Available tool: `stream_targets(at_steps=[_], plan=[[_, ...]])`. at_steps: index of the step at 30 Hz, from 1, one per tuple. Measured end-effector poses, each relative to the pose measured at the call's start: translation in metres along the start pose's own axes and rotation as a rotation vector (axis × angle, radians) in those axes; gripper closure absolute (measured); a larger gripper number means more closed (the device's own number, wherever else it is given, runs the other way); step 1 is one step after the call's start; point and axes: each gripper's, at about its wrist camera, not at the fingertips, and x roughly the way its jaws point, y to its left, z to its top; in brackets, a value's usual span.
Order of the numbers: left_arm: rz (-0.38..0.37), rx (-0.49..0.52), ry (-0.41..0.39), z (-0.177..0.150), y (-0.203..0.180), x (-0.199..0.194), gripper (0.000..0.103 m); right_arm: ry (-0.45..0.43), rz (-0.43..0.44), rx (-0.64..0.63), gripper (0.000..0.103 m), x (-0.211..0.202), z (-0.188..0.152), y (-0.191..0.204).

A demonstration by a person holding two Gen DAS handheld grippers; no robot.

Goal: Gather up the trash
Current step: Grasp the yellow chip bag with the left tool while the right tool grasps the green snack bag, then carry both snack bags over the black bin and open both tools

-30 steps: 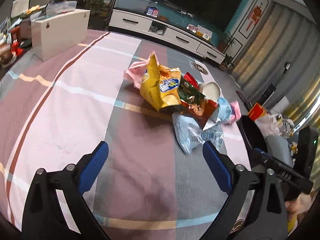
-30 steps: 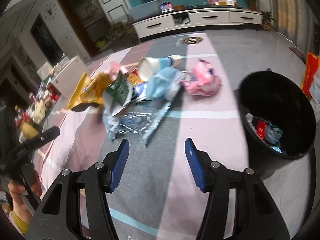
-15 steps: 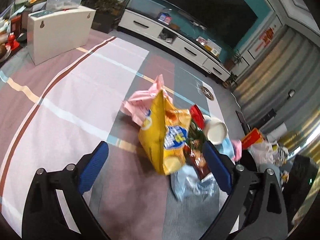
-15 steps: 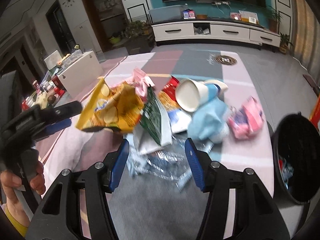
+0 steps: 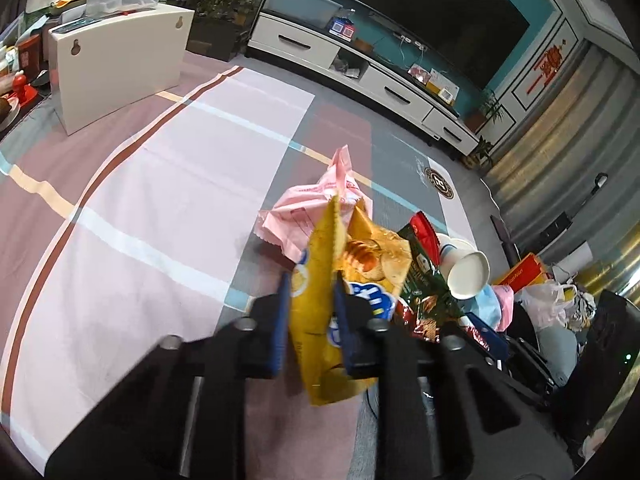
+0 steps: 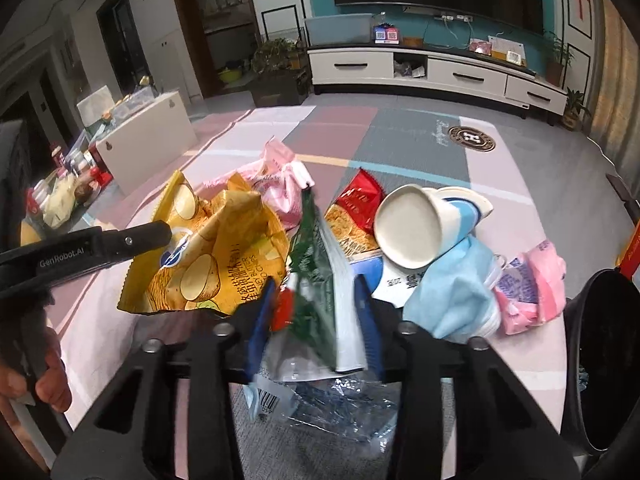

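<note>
Left tongs (image 5: 310, 312) closing on crumpled yellow chip bag (image 5: 320, 344)

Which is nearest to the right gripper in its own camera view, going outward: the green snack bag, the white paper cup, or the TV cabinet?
1. Green snack bag: between the closing jaws of the right gripper.
2. White paper cup: just beyond, up and to the right, lying on its side in the pile.
3. TV cabinet: far across the room, against the back wall.

Crumpled yellow chip bag (image 5: 320, 332) upright, green snack bag (image 6: 316, 304) beside it, on carpet
</note>
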Motion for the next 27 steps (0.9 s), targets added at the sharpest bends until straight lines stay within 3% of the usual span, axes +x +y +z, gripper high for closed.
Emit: stream_targets(at_steps=[4, 5, 13, 21, 27], plan=[[-0.005, 0.022, -0.018, -0.002, -0.003, -0.008, 0.097, 0.011, 0.009, -0.007, 0.097, 0.000, -0.003, 0.003], [-0.007, 0.033, -0.026, -0.002, -0.005, -0.012, 0.097, 0.006, 0.015, -0.004, 0.098, -0.003, -0.003, 0.003], [-0.033, 0.071, -0.108, -0.006, -0.013, -0.055, 0.099, -0.092, 0.057, 0.041, 0.099, -0.045, 0.001, 0.000], [-0.038, 0.123, -0.241, -0.005, -0.034, -0.115, 0.099, -0.199, 0.130, 0.132, 0.099, -0.102, 0.002, -0.023], [-0.094, 0.165, -0.268, -0.006, -0.059, -0.139, 0.099, -0.265, 0.129, 0.184, 0.099, -0.136, -0.006, -0.045]])
